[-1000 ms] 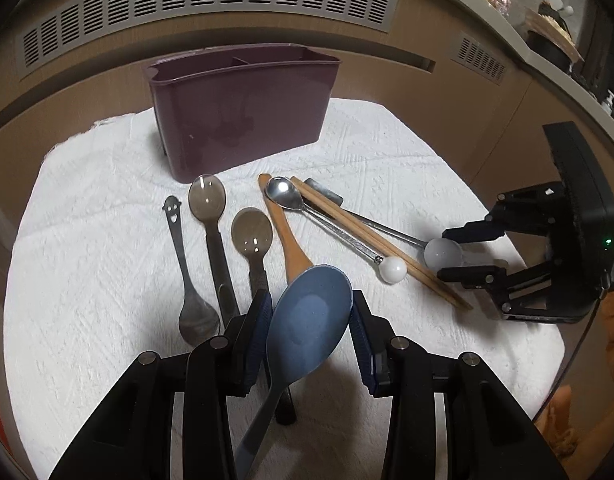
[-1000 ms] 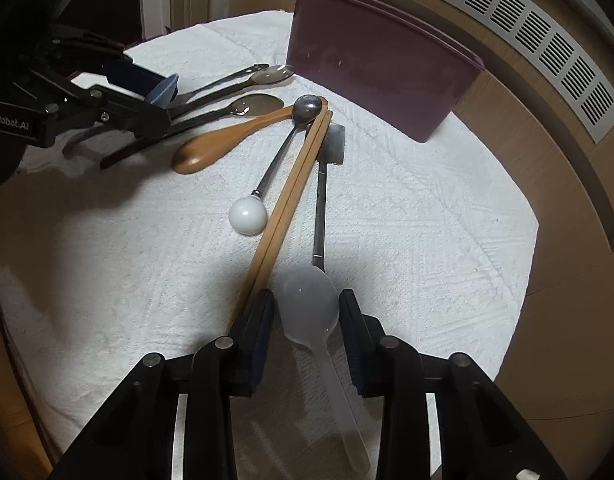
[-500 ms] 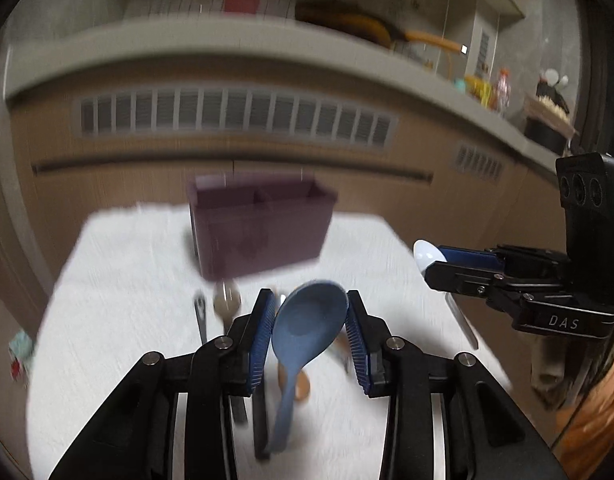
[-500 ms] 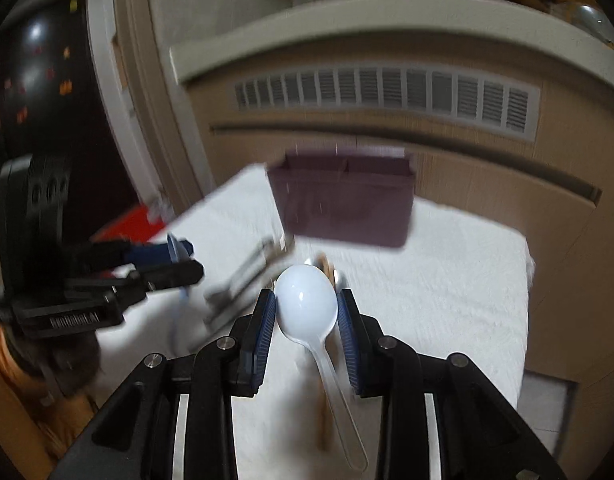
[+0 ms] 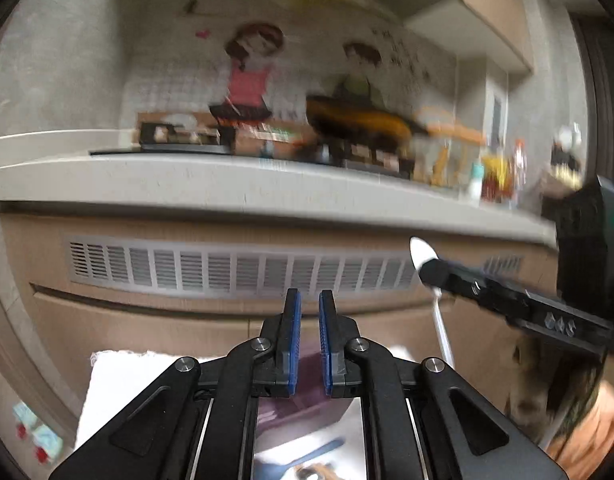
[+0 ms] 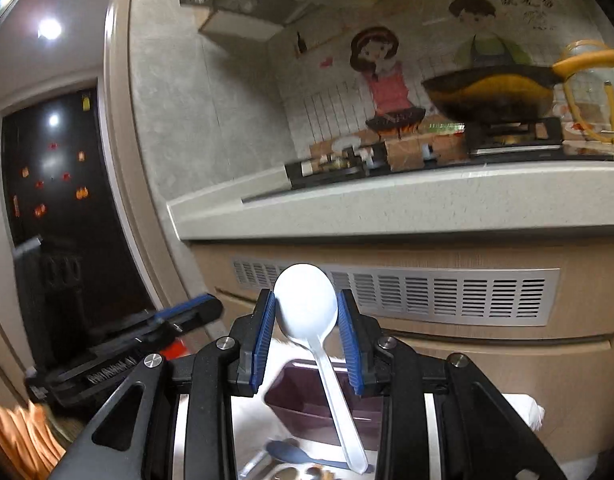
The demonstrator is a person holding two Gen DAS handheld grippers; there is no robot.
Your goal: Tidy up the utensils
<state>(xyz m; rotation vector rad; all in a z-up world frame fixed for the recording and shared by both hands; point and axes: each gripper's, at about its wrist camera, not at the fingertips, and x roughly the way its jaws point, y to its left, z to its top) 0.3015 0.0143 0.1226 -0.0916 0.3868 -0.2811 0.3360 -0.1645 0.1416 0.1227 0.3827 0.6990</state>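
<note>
I am in a home kitchen. At twelve o'clock a pale worktop (image 6: pixel 407 204) carries a gas hob (image 6: pixel 511 136) with a dark wok (image 6: pixel 487 92); a range hood (image 6: pixel 247 4) hangs at eleven, cartoon cook stickers (image 6: pixel 383 76) cover the tiled wall, and a vent grille (image 6: pixel 427 292) fronts the cabinet.

Utensil caddy (image 6: pixel 307 396) stands on the worktop (image 6: pixel 519 410) at its far edge; a spoon (image 6: pixel 285 451) lies before it, nearer the camera.

My left gripper (image 5: pixel 309 312) is closed on nothing; beyond it, my right gripper (image 5: pixel 427 268) holds a white spoon (image 5: pixel 421 251) near the vent grille (image 5: pixel 235 265).
</note>
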